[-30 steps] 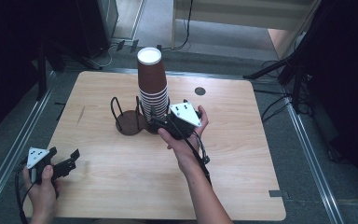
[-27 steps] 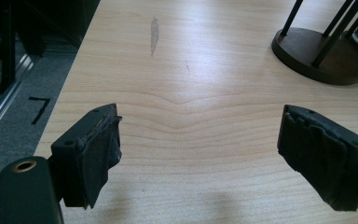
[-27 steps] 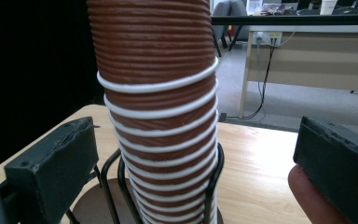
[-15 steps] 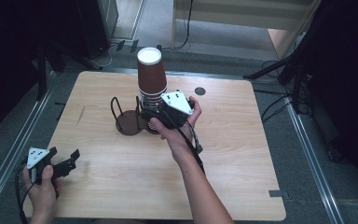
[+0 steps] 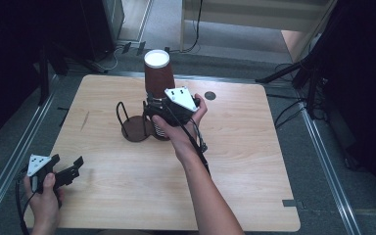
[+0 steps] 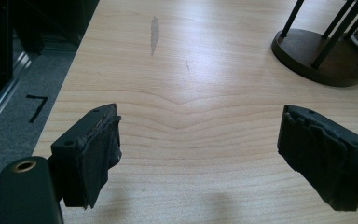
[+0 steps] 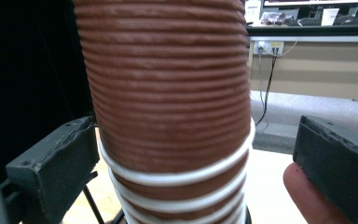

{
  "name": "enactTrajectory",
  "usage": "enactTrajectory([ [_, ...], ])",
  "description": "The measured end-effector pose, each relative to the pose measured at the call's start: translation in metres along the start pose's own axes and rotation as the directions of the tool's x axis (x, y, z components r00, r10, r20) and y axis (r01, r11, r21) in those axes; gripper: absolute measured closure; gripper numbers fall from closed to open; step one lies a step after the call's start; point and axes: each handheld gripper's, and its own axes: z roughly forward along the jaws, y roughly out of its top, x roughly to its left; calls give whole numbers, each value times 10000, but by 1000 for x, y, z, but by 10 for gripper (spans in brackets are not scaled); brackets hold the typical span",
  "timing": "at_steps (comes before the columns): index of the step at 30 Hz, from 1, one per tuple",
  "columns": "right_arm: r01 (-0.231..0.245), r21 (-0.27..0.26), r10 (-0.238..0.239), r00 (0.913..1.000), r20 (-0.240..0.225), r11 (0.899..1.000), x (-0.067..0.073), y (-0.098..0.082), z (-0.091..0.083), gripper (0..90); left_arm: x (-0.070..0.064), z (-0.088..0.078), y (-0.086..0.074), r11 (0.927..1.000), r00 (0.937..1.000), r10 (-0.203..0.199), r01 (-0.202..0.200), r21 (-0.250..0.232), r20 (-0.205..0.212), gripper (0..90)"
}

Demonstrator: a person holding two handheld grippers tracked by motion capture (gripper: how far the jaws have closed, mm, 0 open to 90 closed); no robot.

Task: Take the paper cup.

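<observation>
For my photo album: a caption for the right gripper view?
Open tool straddling a stack of ribbed brown paper cups.

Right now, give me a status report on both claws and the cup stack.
Left claw open over bare table, holding nothing. Right claw open, jaws either side of the cup stack, not yet closed. Stack upright on its wire holder. Nothing in the way.

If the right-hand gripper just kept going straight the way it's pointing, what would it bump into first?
Most likely the stack of brown paper cups: it stands directly ahead of the right gripper, between its open jaws. Whether either jaw touches the cups is hard to judge.
</observation>
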Motion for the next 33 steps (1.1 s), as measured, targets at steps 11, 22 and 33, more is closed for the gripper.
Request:
enactTrajectory([
  [11, 29, -212, -25, 9999, 158, 9998, 8, 7, 20, 0, 0, 0, 0, 9999, 9999, -130, 130, -20, 7, 136],
  [22, 164, -306, -156, 9996, 241, 9994, 12, 10, 30, 75, 0, 1, 0, 10000, 10000, -83, 83, 8, 24, 138],
  [33, 255, -491, -245, 9995, 207, 9985, 13, 14, 27, 97, -1, 1, 1, 10000, 10000, -49, 49, 12, 3, 139],
])
